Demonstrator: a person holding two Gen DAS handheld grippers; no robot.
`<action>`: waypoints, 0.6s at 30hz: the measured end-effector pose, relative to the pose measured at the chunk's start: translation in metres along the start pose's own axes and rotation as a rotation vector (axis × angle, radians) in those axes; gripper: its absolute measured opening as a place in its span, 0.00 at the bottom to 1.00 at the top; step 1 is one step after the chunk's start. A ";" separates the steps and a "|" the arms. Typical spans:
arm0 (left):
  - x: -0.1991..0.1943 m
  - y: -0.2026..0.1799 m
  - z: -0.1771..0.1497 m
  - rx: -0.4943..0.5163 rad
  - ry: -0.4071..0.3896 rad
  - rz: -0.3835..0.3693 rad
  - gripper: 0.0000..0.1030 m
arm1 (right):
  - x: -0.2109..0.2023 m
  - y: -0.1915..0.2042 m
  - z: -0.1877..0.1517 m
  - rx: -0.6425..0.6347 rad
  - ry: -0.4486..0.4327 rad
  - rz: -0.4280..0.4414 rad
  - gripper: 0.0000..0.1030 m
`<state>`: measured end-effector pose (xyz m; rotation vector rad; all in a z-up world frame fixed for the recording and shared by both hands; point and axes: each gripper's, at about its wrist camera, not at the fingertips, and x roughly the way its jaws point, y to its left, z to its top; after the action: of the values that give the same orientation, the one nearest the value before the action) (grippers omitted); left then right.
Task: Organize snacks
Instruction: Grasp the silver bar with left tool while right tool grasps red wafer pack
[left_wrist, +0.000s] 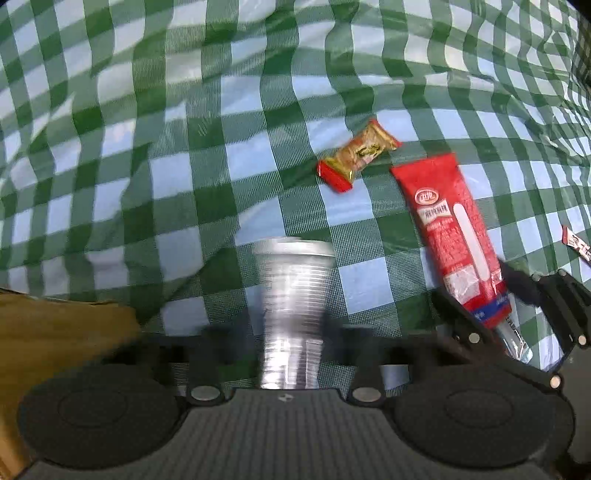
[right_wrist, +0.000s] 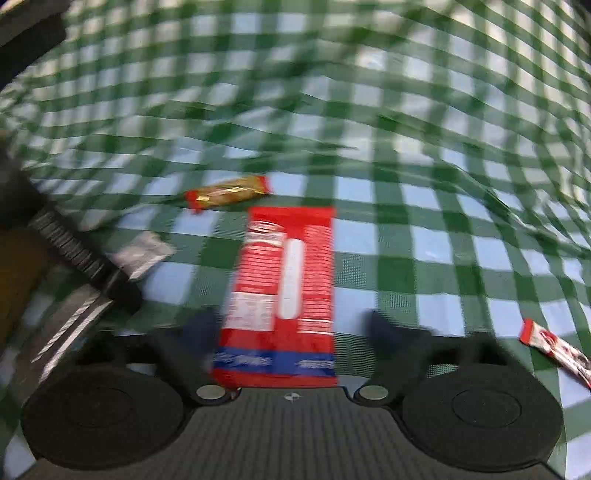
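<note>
My left tongs (left_wrist: 291, 332) have closed narrow around a clear ribbed plastic cup (left_wrist: 293, 295), and as far as the blur lets me judge, the pads press on its lower part. The cup looks thin and light, easily crushed or squirted out of a hard squeeze, so I judge a gentle hold low on the ribbed wall best, where the ridges give some bite. My right tongs (right_wrist: 291, 332) stand about half open astride the near end of a long red snack packet (right_wrist: 284, 288); the left finger (right_wrist: 201, 332) is at the packet's edge, the right finger well clear of it, so nothing is gripped yet. The packet lies flat on the checked worktop (right_wrist: 424, 240), towards its near edge in my right view. It looks like a soft, slick film pouch, light and floppy; taken by one end it would droop, so I would pinch it across its width at the sealed blue band. Beyond it lies a small gold-and-red wrapped sweet (right_wrist: 227, 194), and off to the right a red-and-white wrapper (right_wrist: 554, 349) near that side. A brown cardboard piece (left_wrist: 55, 332) sits at the left
</note>
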<state>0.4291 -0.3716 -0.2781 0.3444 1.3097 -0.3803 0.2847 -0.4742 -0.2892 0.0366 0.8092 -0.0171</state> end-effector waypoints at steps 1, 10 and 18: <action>-0.002 0.002 0.000 -0.007 -0.002 -0.001 0.27 | -0.001 0.001 0.000 -0.017 0.005 0.002 0.48; -0.090 -0.004 -0.039 -0.005 -0.153 -0.088 0.25 | -0.060 -0.004 0.023 0.080 -0.107 -0.083 0.30; -0.198 -0.001 -0.140 -0.021 -0.286 -0.156 0.25 | -0.194 0.034 0.021 0.109 -0.263 -0.062 0.30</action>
<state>0.2658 -0.2939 -0.1169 0.1631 1.0620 -0.5271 0.1669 -0.4412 -0.1331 0.1096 0.5456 -0.1225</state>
